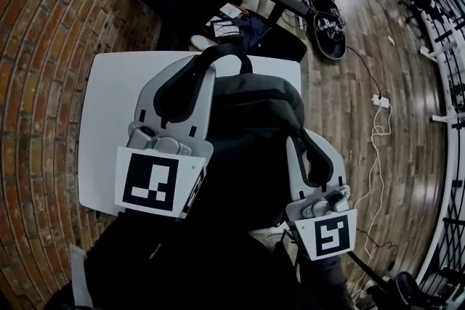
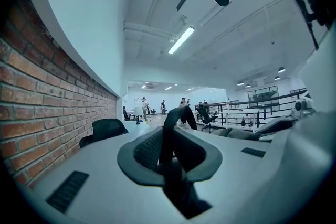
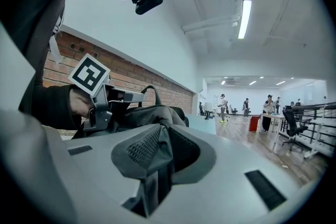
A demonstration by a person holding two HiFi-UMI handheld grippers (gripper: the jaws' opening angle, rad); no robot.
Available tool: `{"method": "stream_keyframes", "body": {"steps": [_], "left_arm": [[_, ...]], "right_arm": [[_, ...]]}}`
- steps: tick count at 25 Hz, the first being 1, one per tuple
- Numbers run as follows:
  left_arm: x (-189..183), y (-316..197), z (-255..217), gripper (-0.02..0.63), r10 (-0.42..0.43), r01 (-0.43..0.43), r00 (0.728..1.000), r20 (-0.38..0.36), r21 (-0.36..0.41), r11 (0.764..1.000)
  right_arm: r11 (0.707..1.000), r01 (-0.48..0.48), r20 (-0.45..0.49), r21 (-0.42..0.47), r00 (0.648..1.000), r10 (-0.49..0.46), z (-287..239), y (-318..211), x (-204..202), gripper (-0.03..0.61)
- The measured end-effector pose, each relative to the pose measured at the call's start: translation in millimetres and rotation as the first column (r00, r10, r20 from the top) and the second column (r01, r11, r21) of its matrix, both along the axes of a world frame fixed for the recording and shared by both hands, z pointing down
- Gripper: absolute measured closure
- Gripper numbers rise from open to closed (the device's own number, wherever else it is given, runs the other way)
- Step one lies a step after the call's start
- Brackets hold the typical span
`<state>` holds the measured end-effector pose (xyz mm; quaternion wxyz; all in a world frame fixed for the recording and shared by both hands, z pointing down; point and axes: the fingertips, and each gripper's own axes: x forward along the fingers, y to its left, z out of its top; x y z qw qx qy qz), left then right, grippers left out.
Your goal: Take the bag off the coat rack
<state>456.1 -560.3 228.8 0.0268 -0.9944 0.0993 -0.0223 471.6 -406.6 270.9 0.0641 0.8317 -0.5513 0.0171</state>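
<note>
Bag (image 1: 254, 123): held up between both tongs, above the white counter (image 1: 109, 105); whether its underside rests on the counter is hidden by its own bulk.
Left tongs (image 2: 169, 138): closed on the black strap (image 1: 218, 52), whose loop is seen arching out past the tips.
Right tongs (image 3: 157, 140): clamped on a fold of dark cloth at the bag's side, with the pads pressed into it.
Coat rack: not caught in any view; no hook or pole is seen near the strap.
Done so far: the bag is probably already off its hook, judging by the strap's loop standing free with nothing through it. This cannot be confirmed, as the rack is out of view.
Left to do: the bag is yet to be carried clear or set down, and both grips released.
Bag material: soft, matt, charcoal fabric, slumped into rounded folds and creased where it is pinched.
Strap: flat, narrow webbing, stiff enough to keep its arch.
Tongs: smooth pale-grey shells with dark, mesh-textured pads.
Surroundings: a smooth, square-cornered counter is seen, with a rough brick wall (image 1: 51, 47) beside it and glossy wood-plank floor (image 1: 349, 98) beyond.
</note>
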Motion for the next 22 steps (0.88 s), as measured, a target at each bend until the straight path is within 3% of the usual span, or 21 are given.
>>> {"method": "stream_keyframes", "body": {"steps": [6, 11, 17, 22], "left_arm": [[-0.9, 1.1, 1.8, 0.535, -0.016, 0.015, 1.000, -0.006, -0.066, 0.998], [-5.8, 0.9, 0.7, 0.531, 0.000, -0.001, 1.000, -0.022, -0.025, 1.000], [-8.9, 2.6, -0.8, 0.531, -0.009, 0.007, 1.000, -0.025, -0.082, 0.997], [-13.5, 0.9, -0.1, 0.531, -0.007, 0.005, 1.000, -0.028, -0.081, 0.997]], "right_arm": [[1.000, 0.008, 0.000, 0.012, 1.000, -0.008, -0.1, -4.7, -0.4, 0.522], [1.000, 0.011, -0.001, 0.013, 1.000, -0.011, 0.9, -10.3, 0.2, 0.522], [1.000, 0.011, 0.006, 0.011, 1.000, -0.011, 3.6, -17.0, 2.1, 0.522], [1.000, 0.012, 0.001, 0.010, 1.000, -0.012, 5.3, -21.9, 0.6, 0.522]]}}
